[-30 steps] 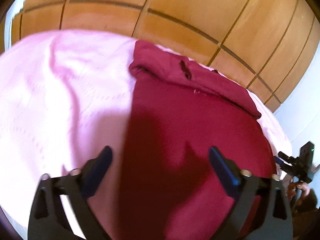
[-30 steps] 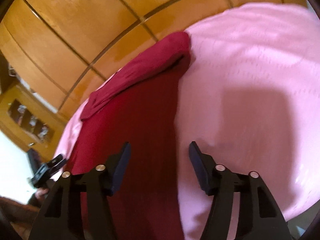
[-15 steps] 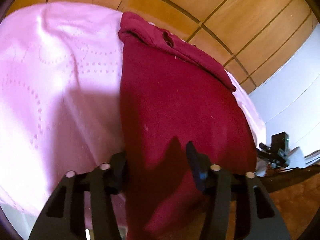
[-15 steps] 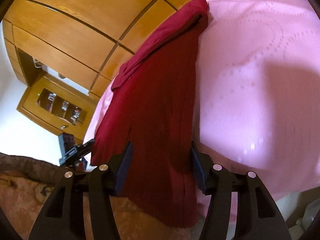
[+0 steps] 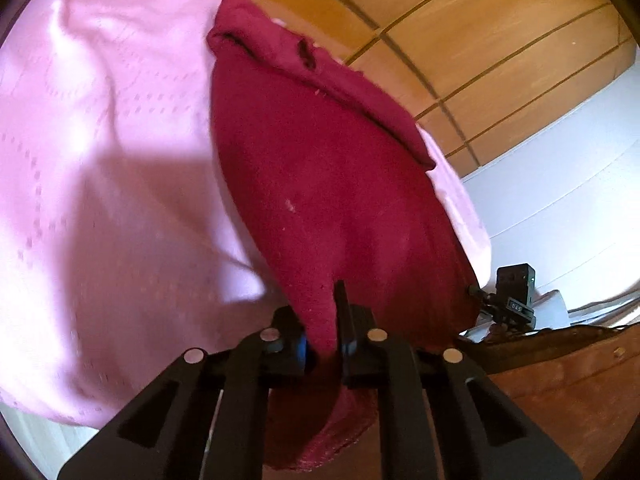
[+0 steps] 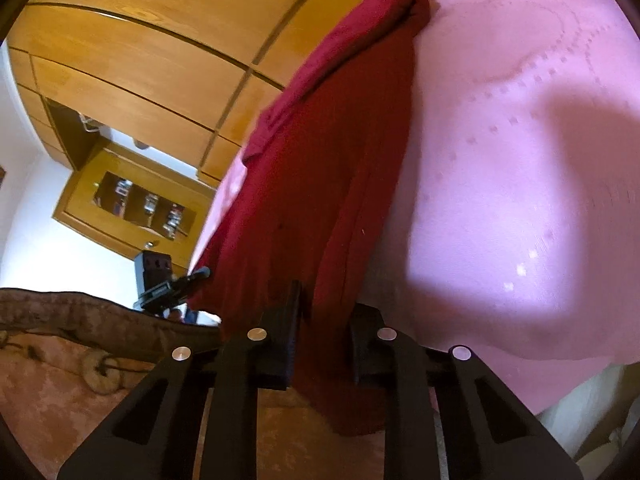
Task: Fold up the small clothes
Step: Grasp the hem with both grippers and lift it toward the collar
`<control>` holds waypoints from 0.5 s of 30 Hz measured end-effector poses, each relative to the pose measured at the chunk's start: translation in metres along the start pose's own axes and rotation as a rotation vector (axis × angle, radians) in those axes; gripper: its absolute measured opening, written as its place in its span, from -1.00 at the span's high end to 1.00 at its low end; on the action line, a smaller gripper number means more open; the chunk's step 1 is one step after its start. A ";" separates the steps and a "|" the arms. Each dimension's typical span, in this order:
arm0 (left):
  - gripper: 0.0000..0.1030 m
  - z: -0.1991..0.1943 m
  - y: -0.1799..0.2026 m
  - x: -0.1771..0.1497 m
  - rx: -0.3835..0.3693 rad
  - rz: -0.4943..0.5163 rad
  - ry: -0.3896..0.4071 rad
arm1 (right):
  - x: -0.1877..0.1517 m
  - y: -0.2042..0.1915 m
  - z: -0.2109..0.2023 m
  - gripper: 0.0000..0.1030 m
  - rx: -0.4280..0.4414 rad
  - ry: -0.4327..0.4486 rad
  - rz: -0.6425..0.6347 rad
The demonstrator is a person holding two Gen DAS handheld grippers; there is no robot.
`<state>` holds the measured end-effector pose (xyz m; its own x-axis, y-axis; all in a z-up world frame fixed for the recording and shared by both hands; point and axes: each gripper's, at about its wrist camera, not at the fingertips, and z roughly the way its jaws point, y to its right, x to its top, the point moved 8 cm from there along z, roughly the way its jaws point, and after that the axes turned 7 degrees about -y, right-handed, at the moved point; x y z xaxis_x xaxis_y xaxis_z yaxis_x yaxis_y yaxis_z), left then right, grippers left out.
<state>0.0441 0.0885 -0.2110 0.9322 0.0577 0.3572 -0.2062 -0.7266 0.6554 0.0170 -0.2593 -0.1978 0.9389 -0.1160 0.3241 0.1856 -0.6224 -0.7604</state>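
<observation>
One maroon garment (image 5: 332, 184) lies on the pink bedspread (image 5: 100, 152), its long axis running from you toward the wooden wardrobe (image 5: 460, 20), its near hem overhanging the edge. Your left gripper (image 5: 322, 340) and right gripper (image 6: 324, 336) each clamp that hem.

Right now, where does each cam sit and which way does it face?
Left wrist: on the left gripper, facing along its fingers up the maroon garment on the pink bedspread; fingers shut on the hem.
Right wrist: on the right gripper, same direction; fingers shut on the hem.
Shared: garment, bedspread, wooden wardrobe.
</observation>
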 end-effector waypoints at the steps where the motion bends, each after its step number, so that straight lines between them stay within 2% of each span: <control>1: 0.85 -0.003 0.002 0.002 -0.019 0.004 0.007 | 0.004 -0.005 -0.003 0.69 0.030 0.019 -0.003; 2: 0.85 -0.009 0.004 0.006 -0.052 0.004 0.018 | 0.006 -0.008 -0.009 0.77 0.065 0.038 -0.011; 6: 0.85 -0.025 0.023 0.036 -0.146 0.016 0.100 | 0.023 -0.022 -0.021 0.77 0.121 0.104 -0.044; 13: 0.85 -0.039 0.043 0.077 -0.236 0.033 0.197 | 0.056 -0.040 -0.028 0.76 0.203 0.187 -0.067; 15: 0.85 -0.040 0.042 0.091 -0.238 0.023 0.222 | 0.069 -0.040 -0.030 0.77 0.221 0.221 -0.057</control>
<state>0.1077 0.0907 -0.1240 0.8442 0.2098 0.4933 -0.3147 -0.5509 0.7729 0.0662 -0.2655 -0.1282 0.8440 -0.2664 0.4656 0.3171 -0.4522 -0.8337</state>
